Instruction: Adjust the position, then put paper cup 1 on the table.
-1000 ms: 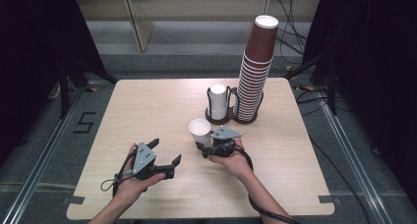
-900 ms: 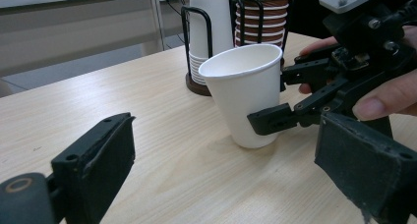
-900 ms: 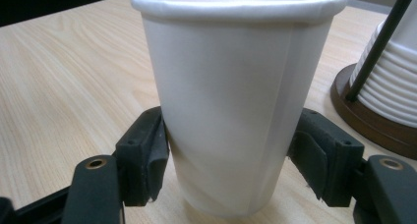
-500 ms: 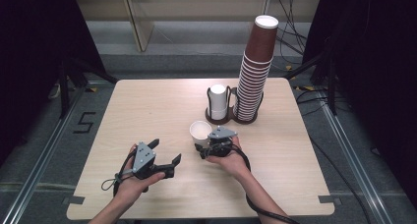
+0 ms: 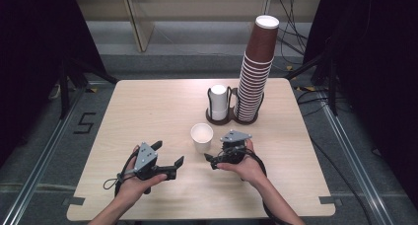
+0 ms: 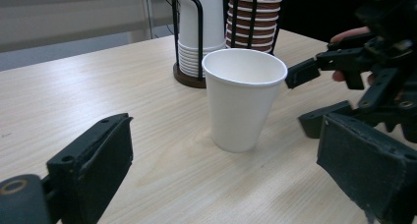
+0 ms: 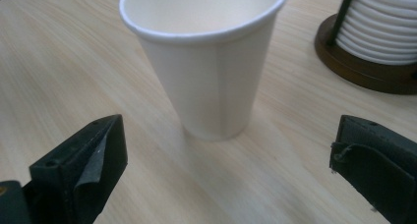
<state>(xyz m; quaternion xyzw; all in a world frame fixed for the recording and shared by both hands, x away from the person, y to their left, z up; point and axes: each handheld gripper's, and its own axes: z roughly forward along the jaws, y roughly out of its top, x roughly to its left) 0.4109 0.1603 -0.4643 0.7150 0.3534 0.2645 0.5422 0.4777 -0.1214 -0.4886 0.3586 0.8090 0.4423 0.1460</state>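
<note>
While dark curtains ring the pale wooden table [image 5: 148, 106], the white cup [image 5: 202, 137] stands upright at ten o'clock of the just-opened, empty right gripper [image 5: 213, 160]; the left gripper [image 5: 167, 159] gapes too.

The single paper cup [image 5: 201, 137] is plain white inside and out, standing on a pale wood-grain tabletop [image 5: 148, 111]. The short stack of cups [image 5: 219, 101] is white too, while the tall stack [image 5: 256, 72] is brown with thin white rims, both in a dark brown holder [image 5: 231, 119] with black wire. Each claw, left [image 5: 167, 162] and right [image 5: 212, 161], is black with grey plates.
</note>
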